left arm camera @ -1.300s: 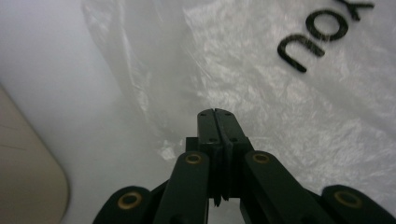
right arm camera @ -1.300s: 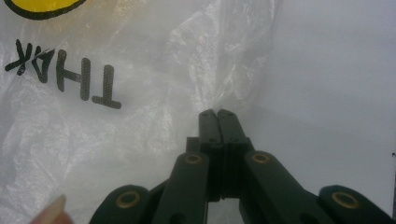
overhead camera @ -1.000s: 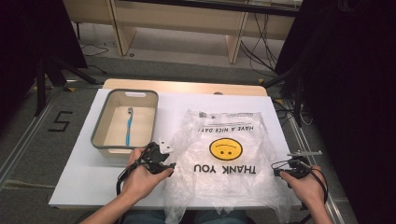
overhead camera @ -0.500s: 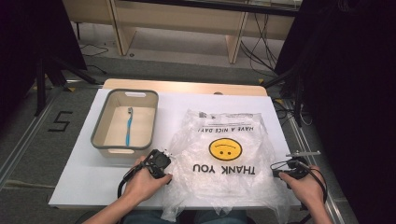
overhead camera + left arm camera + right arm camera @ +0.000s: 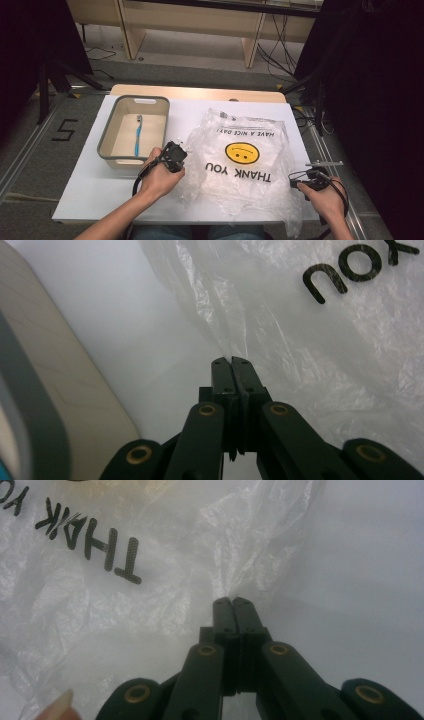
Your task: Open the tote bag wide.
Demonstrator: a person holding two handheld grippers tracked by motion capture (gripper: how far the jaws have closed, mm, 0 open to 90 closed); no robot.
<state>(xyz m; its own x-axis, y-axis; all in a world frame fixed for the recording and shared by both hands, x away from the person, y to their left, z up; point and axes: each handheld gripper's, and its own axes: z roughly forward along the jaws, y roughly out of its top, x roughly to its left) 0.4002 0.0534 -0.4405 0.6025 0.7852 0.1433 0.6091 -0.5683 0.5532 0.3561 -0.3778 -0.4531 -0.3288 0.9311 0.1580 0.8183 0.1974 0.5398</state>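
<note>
1. Surroundings: white table (image 5: 100, 190) fills the lower middle of the high view. Grey-rimmed beige bin (image 5: 152, 102) sits at centre left, with a blue toothbrush (image 5: 137, 135) lying inside. The bin's near right corner is just beside the left gripper; in the left gripper view its wall (image 5: 65, 405) runs down the left edge. Nothing lies between the grippers and the bag.
2. Plastic bag (image 5: 240, 165): clear, crinkled, lying flat at centre to lower right of the high view. Yellow smiley and black "THANK YOU / HAVE A NICE DAY" print, upside down in that view. Edges are bunched up at both grippers.
3. Left gripper (image 5: 176, 154): at the bag's left edge, lower centre left. Jaws have just been closing; in the left gripper view the tips (image 5: 232, 362) are together, with a pinch of film rising from between them, so it is clamped on the bag.
4. Right gripper (image 5: 312, 177): at the bag's right edge, lower right. Jaw tips (image 5: 232, 602) are together on a gathered fold of film; clamped on the bag too.
</note>
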